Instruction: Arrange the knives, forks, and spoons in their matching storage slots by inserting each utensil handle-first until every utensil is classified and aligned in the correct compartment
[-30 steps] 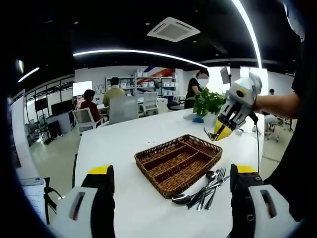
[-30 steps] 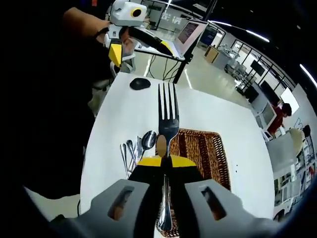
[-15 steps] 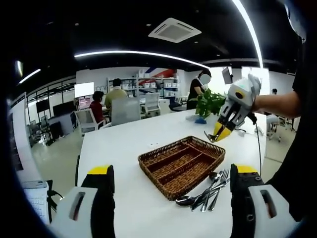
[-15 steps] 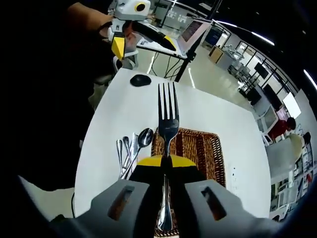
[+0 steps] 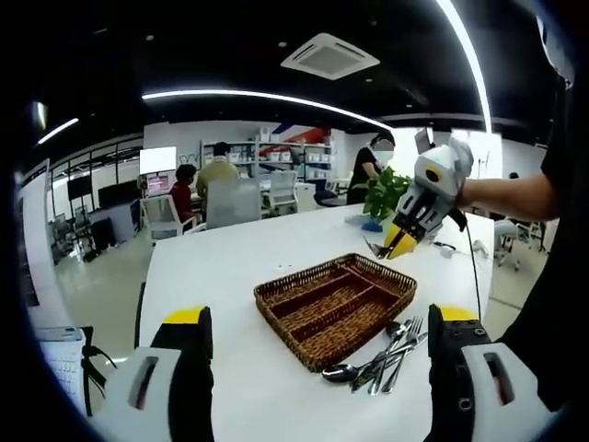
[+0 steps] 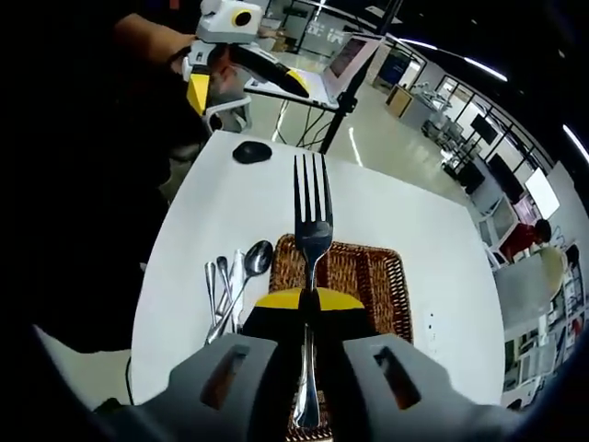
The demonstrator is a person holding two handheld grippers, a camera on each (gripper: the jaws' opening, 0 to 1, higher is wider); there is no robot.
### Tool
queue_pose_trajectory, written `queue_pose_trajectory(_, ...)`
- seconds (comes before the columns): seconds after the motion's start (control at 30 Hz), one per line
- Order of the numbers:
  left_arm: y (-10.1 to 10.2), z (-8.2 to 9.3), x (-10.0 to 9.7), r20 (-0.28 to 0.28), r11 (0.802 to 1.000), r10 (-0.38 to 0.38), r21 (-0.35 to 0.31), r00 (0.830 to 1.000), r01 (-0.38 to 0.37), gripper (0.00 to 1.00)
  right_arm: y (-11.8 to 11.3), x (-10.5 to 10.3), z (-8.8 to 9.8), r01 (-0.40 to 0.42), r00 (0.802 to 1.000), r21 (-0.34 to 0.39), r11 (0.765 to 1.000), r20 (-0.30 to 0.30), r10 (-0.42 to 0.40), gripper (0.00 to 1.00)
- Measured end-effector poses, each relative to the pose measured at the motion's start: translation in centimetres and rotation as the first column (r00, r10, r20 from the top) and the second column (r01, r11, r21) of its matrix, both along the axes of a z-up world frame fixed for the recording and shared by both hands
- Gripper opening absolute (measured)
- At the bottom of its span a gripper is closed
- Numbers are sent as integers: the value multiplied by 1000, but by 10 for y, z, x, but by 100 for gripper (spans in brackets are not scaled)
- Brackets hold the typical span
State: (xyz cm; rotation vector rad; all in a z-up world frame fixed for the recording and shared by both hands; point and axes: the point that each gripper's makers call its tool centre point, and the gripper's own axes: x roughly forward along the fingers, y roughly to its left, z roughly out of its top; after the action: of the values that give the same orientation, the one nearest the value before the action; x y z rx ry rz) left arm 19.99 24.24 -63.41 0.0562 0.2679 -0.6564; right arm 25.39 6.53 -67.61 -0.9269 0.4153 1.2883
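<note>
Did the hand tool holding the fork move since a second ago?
Yes. In the left gripper view, the right gripper with the fork has shifted left, from beyond the basket's right corner to over it.

utensil pile [image 5: 385,353] beside basket [image 5: 333,306], on table [image 5: 230,267]

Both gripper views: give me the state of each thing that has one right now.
Right gripper: shut on fork, above the basket.
Fork: gripped by the handle, tines pointing away.
Left gripper: open, holding nothing.
Basket: on the table, compartments empty.
Pile of cutlery: loose on the table beside the basket.
</note>
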Motion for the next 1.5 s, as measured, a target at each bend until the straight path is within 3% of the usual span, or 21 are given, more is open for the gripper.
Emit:
queue_pose_trajectory(0.3,1,-1,0,-3,1000,-2,17,1000,2,100,3,17,4,-3,1000,-12,1000,10,3,1)
queue_pose_trajectory(0.37,2,-1,1,-4,1000,-1,17,1000,2,100,6,20,7,-3,1000,14,1000,-4,3,1)
queue_pose_trajectory(0.93,10,-4,7,-1,1000,3,16,1000,-3,100,0,52,1,14,1000,-25,1000,3,-13,1)
queue_pose_trajectory(1.5,14,-7,2,-4,1000,-7,25,1000,7,100,-1,98,-13,16,1000,-80,997,17,-15,1)
